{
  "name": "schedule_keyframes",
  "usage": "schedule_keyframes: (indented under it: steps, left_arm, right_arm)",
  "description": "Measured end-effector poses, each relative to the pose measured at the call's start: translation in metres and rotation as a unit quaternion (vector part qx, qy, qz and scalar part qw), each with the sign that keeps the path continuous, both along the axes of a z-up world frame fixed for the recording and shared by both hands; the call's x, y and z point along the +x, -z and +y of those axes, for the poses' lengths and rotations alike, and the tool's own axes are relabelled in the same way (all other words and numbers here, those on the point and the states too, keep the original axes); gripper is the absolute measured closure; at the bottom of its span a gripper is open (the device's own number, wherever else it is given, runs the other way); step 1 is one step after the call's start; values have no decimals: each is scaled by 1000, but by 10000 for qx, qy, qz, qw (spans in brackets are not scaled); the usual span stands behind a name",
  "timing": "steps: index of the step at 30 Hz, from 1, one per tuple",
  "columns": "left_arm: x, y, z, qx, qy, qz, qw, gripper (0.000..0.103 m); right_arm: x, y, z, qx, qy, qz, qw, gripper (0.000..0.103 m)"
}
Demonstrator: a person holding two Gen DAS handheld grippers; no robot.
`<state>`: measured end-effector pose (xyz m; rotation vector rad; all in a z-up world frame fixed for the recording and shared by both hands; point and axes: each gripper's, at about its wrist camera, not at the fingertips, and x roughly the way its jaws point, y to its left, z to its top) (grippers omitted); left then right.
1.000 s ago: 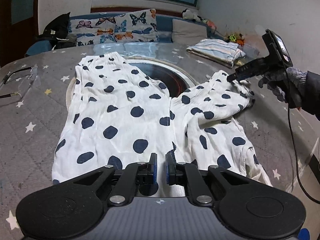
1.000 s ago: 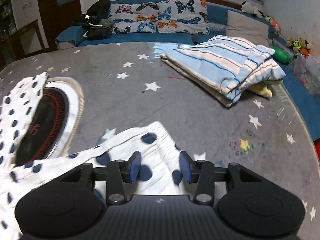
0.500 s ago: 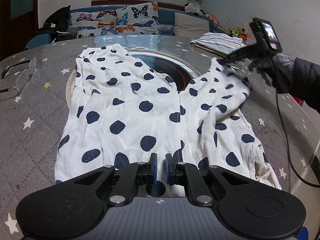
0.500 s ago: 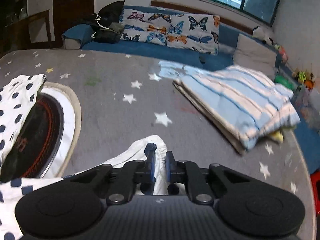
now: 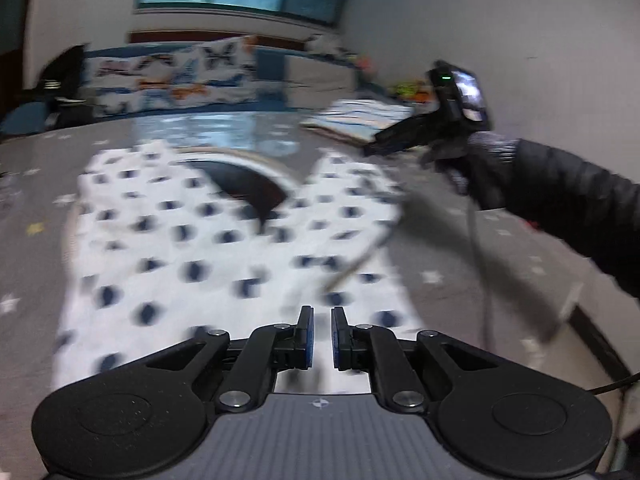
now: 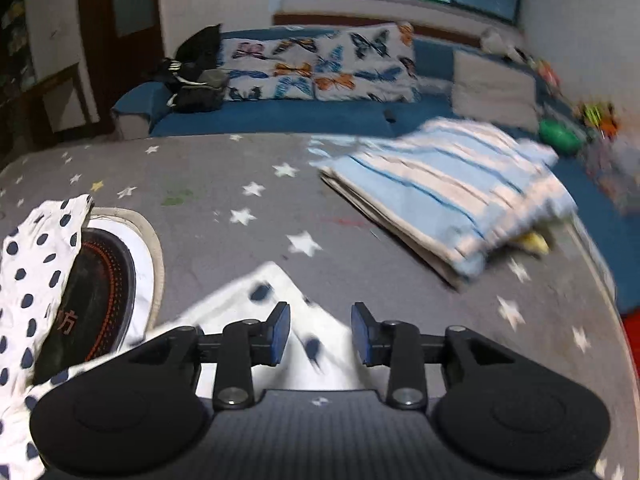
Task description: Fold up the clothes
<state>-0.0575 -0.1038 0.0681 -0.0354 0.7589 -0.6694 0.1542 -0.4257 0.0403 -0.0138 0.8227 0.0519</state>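
Observation:
White trousers with dark blue dots (image 5: 192, 248) lie flat on the grey star-patterned table cover (image 5: 460, 248), legs pointing away from me. My left gripper (image 5: 322, 336) sits at the waist edge, its jaws nearly closed with white cloth showing between them; this view is motion-blurred. My right gripper (image 6: 320, 332) is open just above the end of the right trouser leg (image 6: 280, 300), with nothing pinched. In the left wrist view the right gripper (image 5: 372, 147) hovers over that leg end, held by a gloved hand (image 5: 472, 160) in a dark sleeve.
A round black hotplate (image 6: 92, 300) sits in the table's middle, partly under the trousers. A folded blue-striped garment (image 6: 440, 200) lies at the far right. Behind the table runs a blue sofa (image 6: 280, 120) with butterfly pillows. A cable (image 5: 480, 272) hangs from the right gripper.
The right gripper was shut on the leg hem half a second ago; it has opened and let go. The left gripper has shifted, blurring its view, and stays closed at the waist.

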Motion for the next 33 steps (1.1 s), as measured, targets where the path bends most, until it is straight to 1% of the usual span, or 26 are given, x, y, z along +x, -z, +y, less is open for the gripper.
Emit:
schedule_keyframes:
  steps: [1,3,4,5,7,9,11,16,19,22,23,24,25,26,27,30,33]
  left_arm:
    - [-2,0,-8,-33,143,20,9999,88]
    - [-9,2,-27,-12,448,21,9990,79]
    - [-13,4,-38,31,600,-3,9982,76]
    - [-17,6,-48,89,751,-37,9971,73]
    - [-23,12,-65,325,925,-143,9951,72]
    - [-26,20,-79,601,955,-312,9931,72]
    - [-26,27,-89,777,953,-388,9916,72]
    - [-18,34,-92,946,797,-431,9914,74]
    - [-13,33,-86,912,660,-457,9926,75]
    - [-9,35,-87,943,639,-421,9926,79]
    - [-9,35,-87,928,672,-397,9926,87]
    - [-9,35,-86,892,725,-370,9927,95]
    - [-9,35,-85,856,778,-342,9927,96]
    - [-10,35,-85,820,832,-315,9927,99]
    - [-10,35,-84,783,885,-287,9926,99]
    - [-19,28,-75,523,1297,-306,9897,100]
    - [-28,20,-66,240,1741,-337,9839,100]
  right_arm:
    - [-4,-1,-5,46,37,23,10000,70]
    - [-17,-1,-17,110,141,57,9998,70]
    - [-23,-1,-23,142,194,74,9997,70]
    - [-27,0,-28,206,258,93,9994,69]
    - [-34,3,-37,447,376,130,9982,70]
    - [-37,7,-40,526,411,161,9976,69]
    - [-39,13,-41,570,428,192,9973,69]
    - [-33,25,-41,668,545,182,9961,69]
    - [-30,28,-38,627,575,107,9963,69]
    - [-28,30,-36,586,606,32,9964,70]
    - [-27,31,-35,572,616,6,9965,73]
    - [-26,31,-34,559,626,-19,9965,82]
    - [-25,32,-33,545,637,-44,9965,89]
    - [-24,33,-32,531,647,-69,9965,90]
    - [-23,34,-31,517,657,-94,9965,92]
    - [-22,31,-30,377,704,-231,9965,94]
    - [-21,26,-31,247,765,-370,9961,94]
